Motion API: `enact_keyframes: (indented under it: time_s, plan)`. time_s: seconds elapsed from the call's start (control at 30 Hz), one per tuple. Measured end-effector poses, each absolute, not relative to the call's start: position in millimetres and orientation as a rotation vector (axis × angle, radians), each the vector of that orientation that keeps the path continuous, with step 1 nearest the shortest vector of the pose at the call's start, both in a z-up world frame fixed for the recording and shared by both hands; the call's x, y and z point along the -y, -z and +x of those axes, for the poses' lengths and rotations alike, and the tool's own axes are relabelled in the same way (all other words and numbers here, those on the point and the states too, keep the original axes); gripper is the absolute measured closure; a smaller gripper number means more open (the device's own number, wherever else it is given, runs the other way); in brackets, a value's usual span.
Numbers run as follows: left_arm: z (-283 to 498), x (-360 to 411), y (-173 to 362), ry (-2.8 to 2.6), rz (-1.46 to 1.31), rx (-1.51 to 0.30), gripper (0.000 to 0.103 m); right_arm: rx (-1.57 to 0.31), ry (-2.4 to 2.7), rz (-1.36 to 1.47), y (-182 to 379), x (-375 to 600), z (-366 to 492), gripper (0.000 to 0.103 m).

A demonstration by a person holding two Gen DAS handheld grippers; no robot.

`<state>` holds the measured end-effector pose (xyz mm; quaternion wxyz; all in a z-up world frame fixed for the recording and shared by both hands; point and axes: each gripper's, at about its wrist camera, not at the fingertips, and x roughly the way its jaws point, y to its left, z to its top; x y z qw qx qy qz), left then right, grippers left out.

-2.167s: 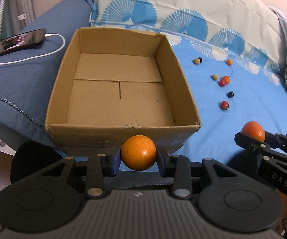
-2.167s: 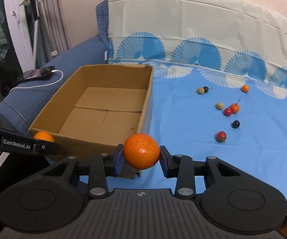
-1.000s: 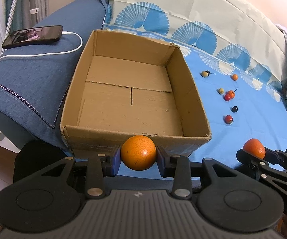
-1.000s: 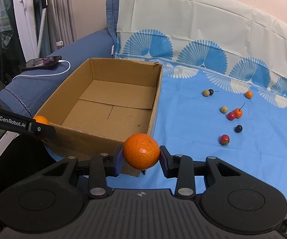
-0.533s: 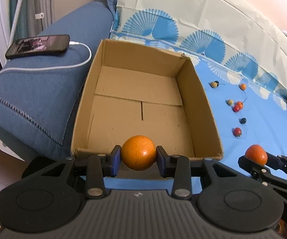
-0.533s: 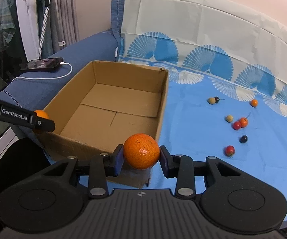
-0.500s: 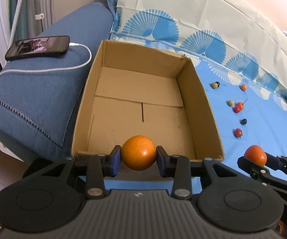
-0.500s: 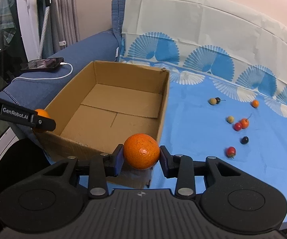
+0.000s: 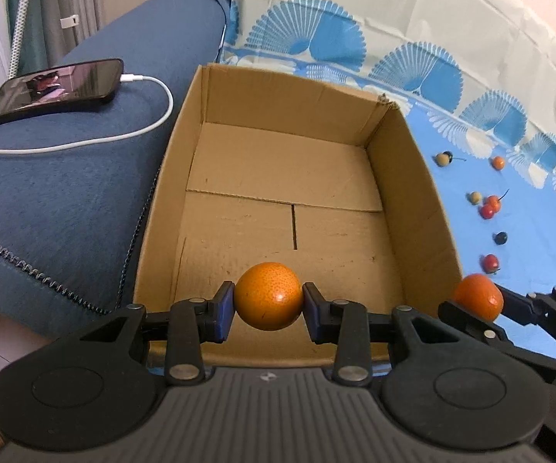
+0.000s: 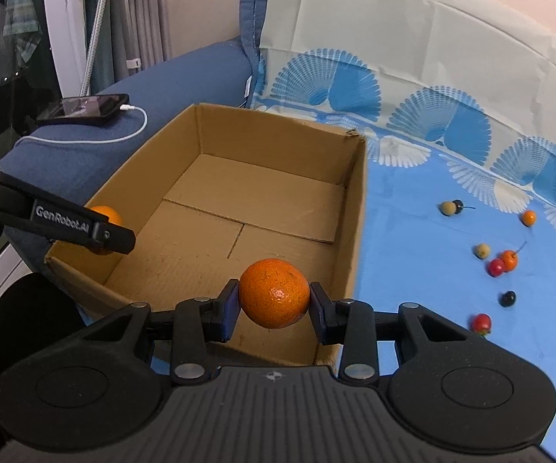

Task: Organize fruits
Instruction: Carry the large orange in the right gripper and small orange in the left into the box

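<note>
An empty open cardboard box (image 9: 413,177) (image 10: 355,208) rests on the blue patterned sheet. My left gripper (image 9: 268,296) is shut on a smooth orange (image 9: 268,296), held over the box's near wall. My right gripper (image 10: 274,298) is shut on a darker mandarin (image 10: 274,298) above the box's near right corner. In the left wrist view the right gripper and its mandarin (image 9: 478,301) show at the box's right side. In the right wrist view the left gripper's finger (image 10: 81,223) covers most of its orange (image 10: 104,214).
Several small fruits lie on the sheet right of the box, among them a red one (image 9: 490,262) (image 10: 481,323) and a black one (image 9: 501,237) (image 10: 507,298). A phone (image 9: 54,87) (image 10: 85,108) on a white cable lies on the blue cushion, left of the box.
Both grippers have moved forward and slightly down toward the box, each still holding its fruit. The box now looks larger, and the fruits are over its near edge.
</note>
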<state>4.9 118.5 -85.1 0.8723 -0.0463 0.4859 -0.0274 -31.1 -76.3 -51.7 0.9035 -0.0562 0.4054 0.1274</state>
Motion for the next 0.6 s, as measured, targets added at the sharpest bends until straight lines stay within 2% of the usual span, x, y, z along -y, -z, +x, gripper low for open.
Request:
enact_keyframes:
  time_s: [0.6]
  plan:
    - [54,-99,143,0.063,0.017,-1.119,0.062,-0.988,-0.274,-0.173,111,60,16,0.064]
